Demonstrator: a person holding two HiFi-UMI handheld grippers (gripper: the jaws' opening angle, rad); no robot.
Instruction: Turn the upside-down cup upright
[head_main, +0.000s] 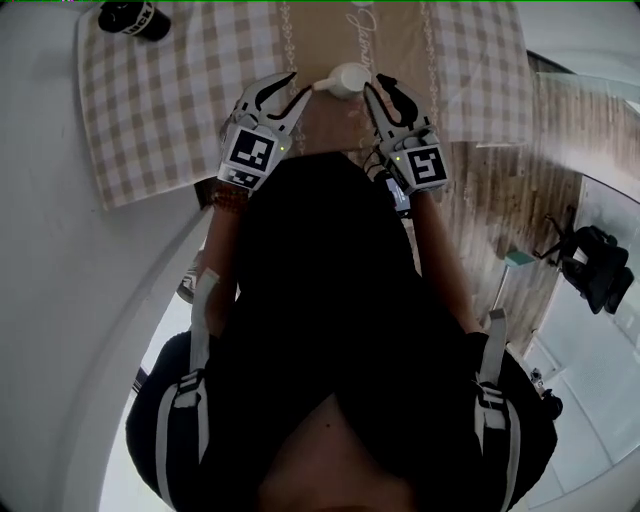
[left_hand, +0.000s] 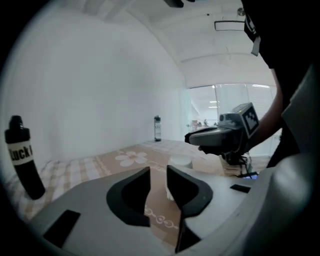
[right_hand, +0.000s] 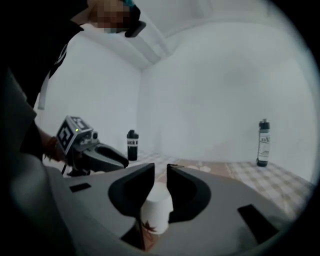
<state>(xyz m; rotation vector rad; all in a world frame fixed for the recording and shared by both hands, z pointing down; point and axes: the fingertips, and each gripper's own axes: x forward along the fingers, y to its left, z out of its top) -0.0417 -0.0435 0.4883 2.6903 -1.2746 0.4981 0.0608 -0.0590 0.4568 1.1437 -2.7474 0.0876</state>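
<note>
A small white cup (head_main: 345, 78) stands on the beige strip of the checked cloth (head_main: 170, 100), between the tips of my two grippers. From the right gripper view the cup (right_hand: 157, 210) sits just beyond and below the jaws and has a leaf print near its base. The left gripper view has the cup (left_hand: 180, 161) under the other gripper's tip. I cannot tell which way up it stands. My left gripper (head_main: 298, 88) (left_hand: 158, 172) and right gripper (head_main: 378, 85) (right_hand: 160, 170) each keep only a narrow gap. Nothing is between their jaws.
A black bottle (head_main: 135, 18) (left_hand: 22, 157) (right_hand: 132, 145) stands at the cloth's far left corner. A clear bottle (right_hand: 263, 142) (left_hand: 157, 128) stands at the far right. The white table's rounded edge (head_main: 60, 250) curves past my body. A dark chair (head_main: 590, 265) is on the floor to the right.
</note>
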